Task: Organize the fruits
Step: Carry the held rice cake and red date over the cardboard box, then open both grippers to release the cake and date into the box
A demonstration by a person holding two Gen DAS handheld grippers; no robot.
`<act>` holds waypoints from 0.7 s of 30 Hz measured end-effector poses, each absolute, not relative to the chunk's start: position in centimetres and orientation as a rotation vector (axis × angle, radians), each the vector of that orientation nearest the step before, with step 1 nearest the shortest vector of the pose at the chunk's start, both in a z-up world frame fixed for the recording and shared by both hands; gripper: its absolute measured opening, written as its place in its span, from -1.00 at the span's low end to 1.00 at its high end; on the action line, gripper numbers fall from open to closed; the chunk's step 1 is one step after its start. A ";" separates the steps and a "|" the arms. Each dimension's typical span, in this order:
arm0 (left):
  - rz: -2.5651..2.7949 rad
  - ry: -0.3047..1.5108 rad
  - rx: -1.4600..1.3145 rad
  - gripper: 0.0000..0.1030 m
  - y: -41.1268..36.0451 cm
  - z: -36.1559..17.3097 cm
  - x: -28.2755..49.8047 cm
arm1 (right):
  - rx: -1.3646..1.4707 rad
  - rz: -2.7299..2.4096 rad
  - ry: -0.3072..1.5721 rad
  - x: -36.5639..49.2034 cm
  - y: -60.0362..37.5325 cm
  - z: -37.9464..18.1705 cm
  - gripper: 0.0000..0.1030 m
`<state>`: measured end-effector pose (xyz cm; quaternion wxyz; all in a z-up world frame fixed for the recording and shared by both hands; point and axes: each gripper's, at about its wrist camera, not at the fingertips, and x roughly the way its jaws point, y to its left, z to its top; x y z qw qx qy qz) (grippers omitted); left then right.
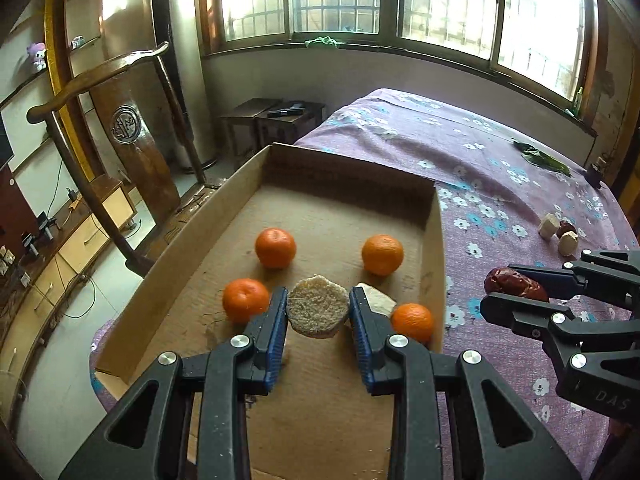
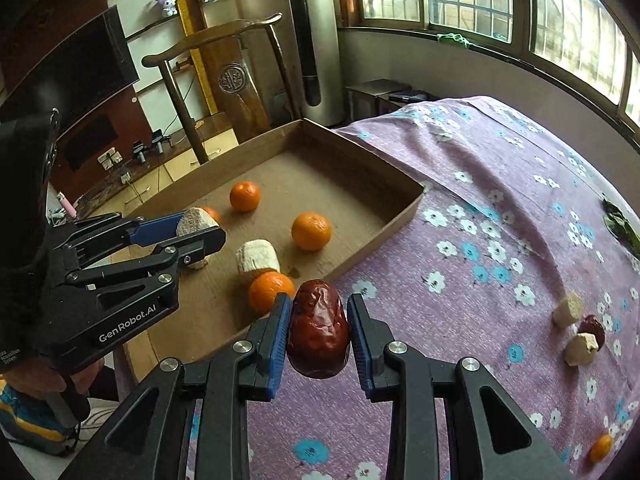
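- Floral purple bedspread [image 1: 500,168] is spread beneath a cardboard tray [image 1: 438,248] of oranges [image 1: 275,248].
- Left gripper [image 1: 318,312]: a beige chunk [image 1: 318,310] is clamped between its fingers.
- Right gripper [image 2: 319,330]: a red date [image 2: 319,330] is pinched.

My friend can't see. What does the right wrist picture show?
The right gripper holds a wrinkly red date over a purple flowered cloth. To its left, a cardboard tray holds oranges.

Floral cloth [image 2: 500,240] bears cardboard tray [image 2: 380,232], pale chunks [image 2: 567,310], tangerine [image 2: 600,449].
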<state>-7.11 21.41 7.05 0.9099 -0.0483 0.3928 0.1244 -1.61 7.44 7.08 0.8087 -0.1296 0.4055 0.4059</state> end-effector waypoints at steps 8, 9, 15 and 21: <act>0.332 0.829 -0.140 -0.43 25.4 6.2 -8.5 | -0.342 0.960 0.891 -2.2 12.3 5.7 -0.38; 0.340 0.831 -0.144 -0.43 25.8 6.0 -8.6 | -0.350 0.969 0.895 -2.3 12.8 5.5 -0.38; 0.353 0.851 -0.161 -0.43 26.7 4.9 -8.4 | -0.358 1.014 0.911 -3.1 15.2 4.4 -0.38; 0.356 0.853 -0.162 -0.42 26.8 4.3 -8.2 | -0.366 1.051 0.929 -3.8 16.0 3.7 -0.37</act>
